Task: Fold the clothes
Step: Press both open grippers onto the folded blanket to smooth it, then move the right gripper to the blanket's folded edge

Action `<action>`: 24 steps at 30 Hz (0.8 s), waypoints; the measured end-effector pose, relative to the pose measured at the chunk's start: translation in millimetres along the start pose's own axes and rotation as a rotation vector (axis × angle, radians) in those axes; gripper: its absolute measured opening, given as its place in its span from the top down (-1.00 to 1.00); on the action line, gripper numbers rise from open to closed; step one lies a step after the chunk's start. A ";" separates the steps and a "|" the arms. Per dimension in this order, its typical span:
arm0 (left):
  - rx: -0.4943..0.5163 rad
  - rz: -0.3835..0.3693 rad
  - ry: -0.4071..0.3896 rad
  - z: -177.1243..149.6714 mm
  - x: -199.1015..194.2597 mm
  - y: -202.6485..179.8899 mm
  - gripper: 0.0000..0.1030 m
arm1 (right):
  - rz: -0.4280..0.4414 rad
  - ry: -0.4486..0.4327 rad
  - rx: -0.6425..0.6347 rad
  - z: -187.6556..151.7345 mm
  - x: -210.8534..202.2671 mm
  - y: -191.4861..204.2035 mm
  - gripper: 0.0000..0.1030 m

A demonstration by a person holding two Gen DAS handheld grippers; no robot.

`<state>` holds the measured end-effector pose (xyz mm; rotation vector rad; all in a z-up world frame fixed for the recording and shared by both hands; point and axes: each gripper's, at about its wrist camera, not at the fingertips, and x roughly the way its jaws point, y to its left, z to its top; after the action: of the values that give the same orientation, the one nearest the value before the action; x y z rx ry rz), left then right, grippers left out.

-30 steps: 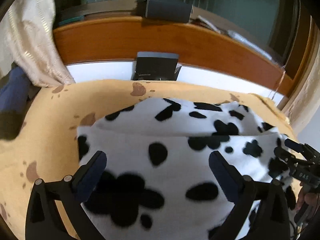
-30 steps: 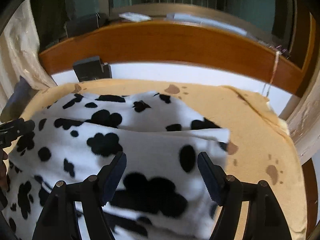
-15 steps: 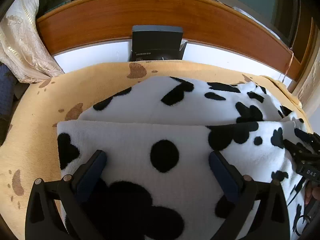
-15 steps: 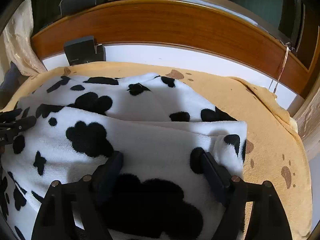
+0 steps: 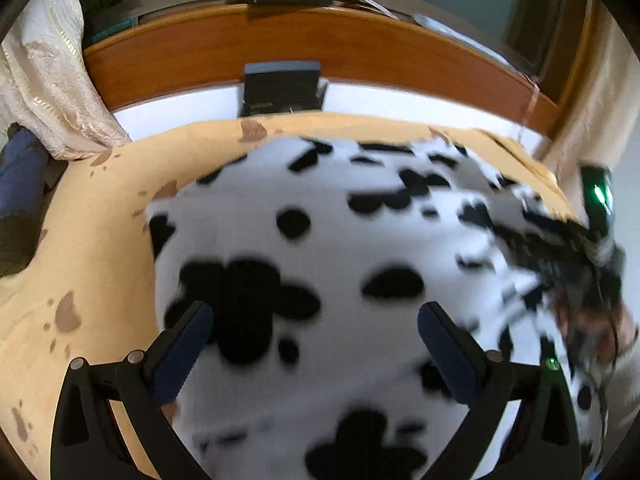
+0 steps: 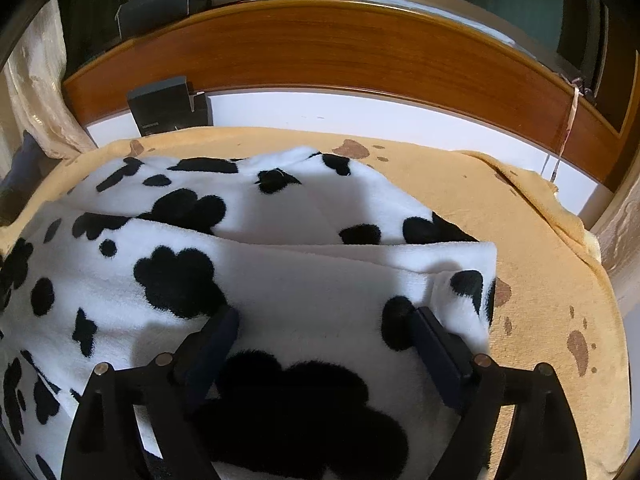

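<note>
A white fleece garment with black cow spots [image 6: 320, 280] lies on a tan paw-print blanket [image 6: 540, 260], its near half folded over the far half with a straight edge across the middle. My right gripper [image 6: 324, 332] rests low on the top layer near its right corner. Its jaws are opening, and the pads stand apart without pinching the fleece that lies between them. In the blurred left wrist view, my left gripper [image 5: 316, 328] hangs open over the garment [image 5: 320, 240] near its left edge. The right gripper [image 5: 552, 248] and a hand [image 5: 600, 320] are a smear at the right.
A curved wooden headboard [image 6: 340, 52] closes off the far side beyond a white strip of mattress. A dark box [image 5: 282, 88] leans against it. A cream curtain [image 5: 44, 80] and a dark blue bundle [image 5: 20, 176] sit at the far left. The blanket's [image 5: 92, 260] right edge drops off.
The right gripper sank onto the folded top layer and its jaws spread wider. The left gripper went forward over the fleece, then drew back, and its view is now blurred.
</note>
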<state>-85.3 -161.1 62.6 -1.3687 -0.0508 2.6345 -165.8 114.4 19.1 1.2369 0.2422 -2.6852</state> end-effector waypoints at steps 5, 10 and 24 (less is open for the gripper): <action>0.044 0.023 0.022 -36.1 -17.6 -6.7 -0.99 | -0.012 0.005 0.019 -3.3 -8.5 -1.5 -0.76; 0.047 -0.039 0.039 -77.9 -44.8 6.3 -0.99 | 0.055 -0.046 -0.012 -20.3 -51.5 1.2 -0.77; -0.221 -0.169 0.048 -184.1 -119.3 75.8 -0.99 | 0.274 -0.135 -0.219 -148.0 -169.1 18.7 -0.77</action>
<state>121.6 -264.8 44.5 -1.4223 -0.4433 2.5136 55.4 144.0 51.9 0.9452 0.3139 -2.4197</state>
